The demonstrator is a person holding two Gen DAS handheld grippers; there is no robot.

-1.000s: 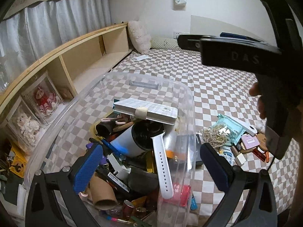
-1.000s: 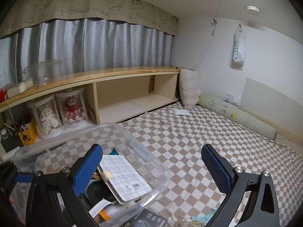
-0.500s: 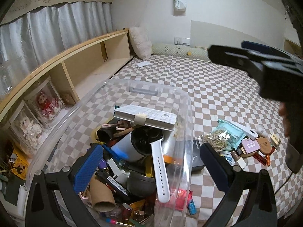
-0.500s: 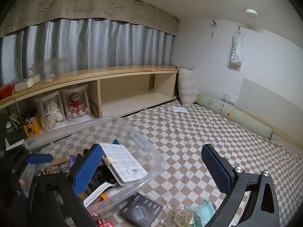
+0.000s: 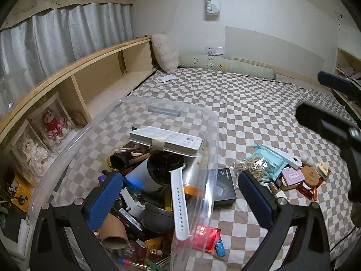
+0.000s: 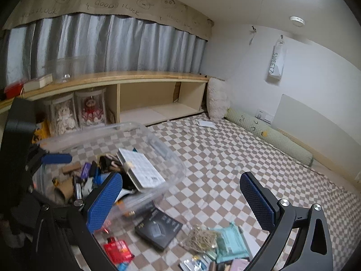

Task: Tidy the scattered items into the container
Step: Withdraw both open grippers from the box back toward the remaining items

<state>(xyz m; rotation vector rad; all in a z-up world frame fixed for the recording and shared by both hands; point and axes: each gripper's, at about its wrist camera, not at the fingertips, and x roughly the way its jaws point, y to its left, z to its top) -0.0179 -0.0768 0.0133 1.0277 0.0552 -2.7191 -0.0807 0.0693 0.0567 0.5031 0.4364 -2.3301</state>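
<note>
A clear container sits on a checkered bed, already heaped full. Just right of the container, a black box lies flat, more clutter beyond it. The right tool, fingers apart and empty, hangs nearest the box; the left tool, likewise open, hovers over the container.

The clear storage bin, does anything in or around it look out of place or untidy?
The clear bin is heaped: a white watch strap leans up against its wall and a white box rides the pile. A black box and a red packet lie outside on the checked sheet.
</note>
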